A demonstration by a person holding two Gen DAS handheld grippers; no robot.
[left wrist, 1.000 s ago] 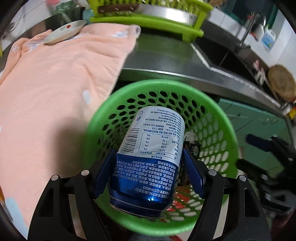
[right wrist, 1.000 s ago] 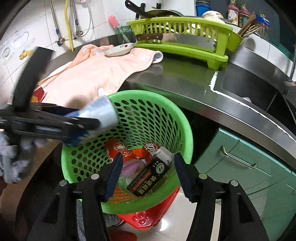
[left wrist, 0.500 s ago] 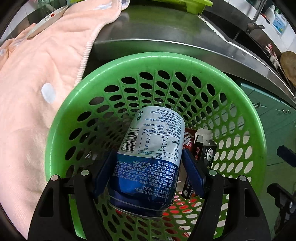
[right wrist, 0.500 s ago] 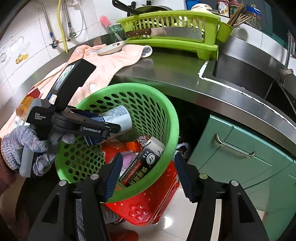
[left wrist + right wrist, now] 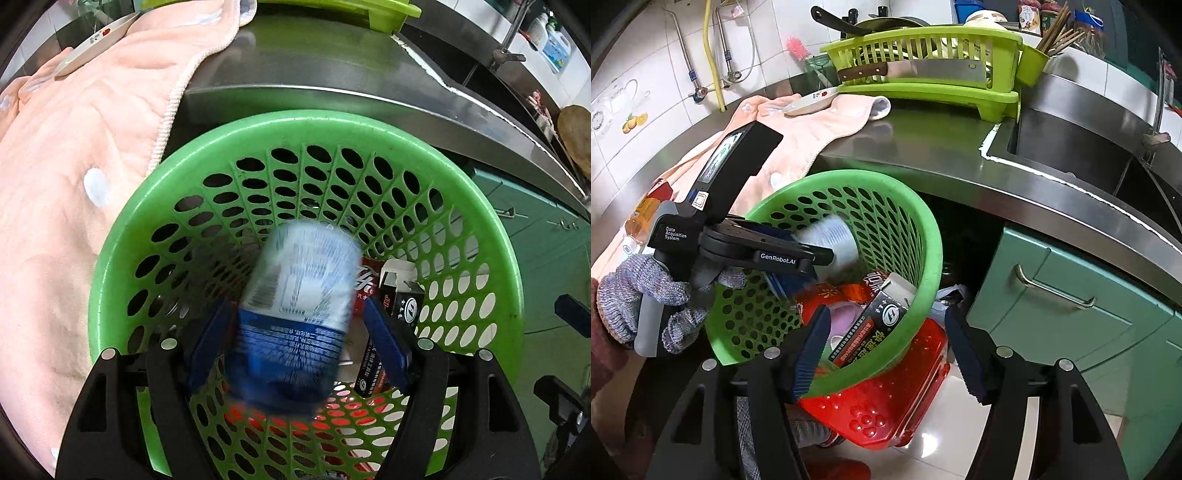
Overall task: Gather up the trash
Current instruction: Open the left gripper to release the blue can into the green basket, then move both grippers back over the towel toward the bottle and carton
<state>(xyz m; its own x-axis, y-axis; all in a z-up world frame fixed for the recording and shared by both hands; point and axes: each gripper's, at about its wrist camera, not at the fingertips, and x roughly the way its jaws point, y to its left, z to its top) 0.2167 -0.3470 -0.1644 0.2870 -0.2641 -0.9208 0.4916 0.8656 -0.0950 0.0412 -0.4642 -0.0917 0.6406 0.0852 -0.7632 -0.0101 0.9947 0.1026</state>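
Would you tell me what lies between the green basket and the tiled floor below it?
A red perforated basket, plain in the right wrist view; red shows through the green basket's holes in the left.

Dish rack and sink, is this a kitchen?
Yes, it looks like a home kitchen. A green dish rack holding a cleaver stands on a steel counter beside a sink, with teal cupboards underneath.
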